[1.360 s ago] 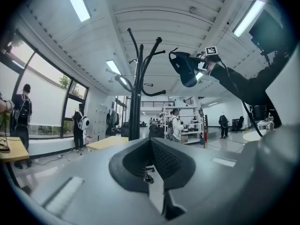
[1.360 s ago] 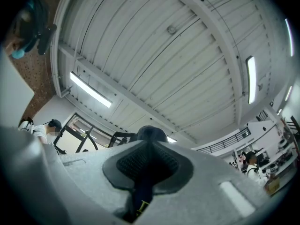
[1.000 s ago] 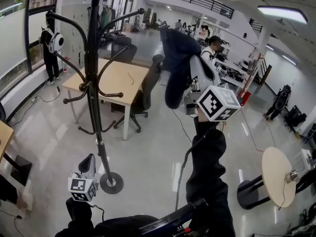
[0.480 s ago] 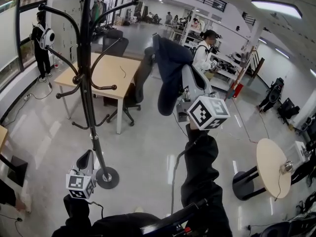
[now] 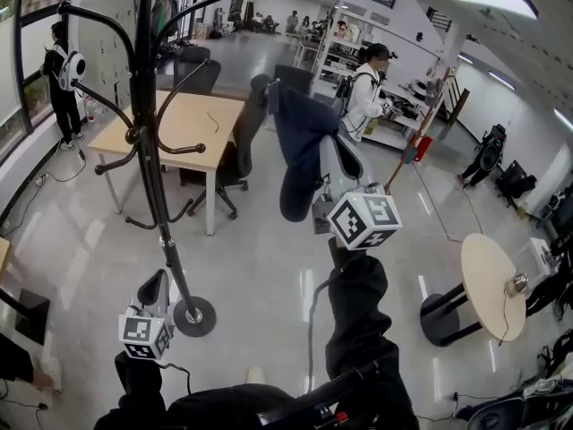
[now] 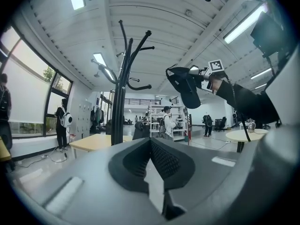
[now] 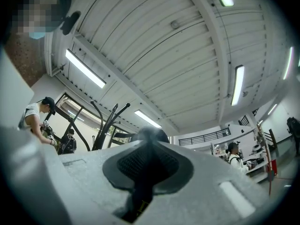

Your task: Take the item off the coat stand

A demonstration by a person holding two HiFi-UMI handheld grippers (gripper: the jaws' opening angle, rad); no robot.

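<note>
The black coat stand [image 5: 148,150] rises at the left, its curved hooks bare, and shows again in the left gripper view [image 6: 121,93]. A dark navy cloth item [image 5: 300,150] hangs well to its right, apart from every hook. My right gripper [image 5: 315,141] is shut on it, pointing up and away from me; in the right gripper view the dark cloth [image 7: 149,136] fills the gap between the jaws of that gripper [image 7: 149,146]. My left gripper [image 5: 159,285] stays low beside the stand's base [image 5: 192,316]. The left gripper [image 6: 151,146] has its jaws together with nothing between them. From there the held item [image 6: 185,86] looks like a hanging cap shape.
A wooden table [image 5: 179,124] and office chairs [image 5: 242,150] stand behind the coat stand. A round table [image 5: 491,285] is at the right. A person in a white top [image 5: 363,97] stands beyond, another with a backpack [image 5: 61,79] by the window.
My right gripper has come down with the dark item still in its jaws. The left gripper has stayed by the stand's base.
</note>
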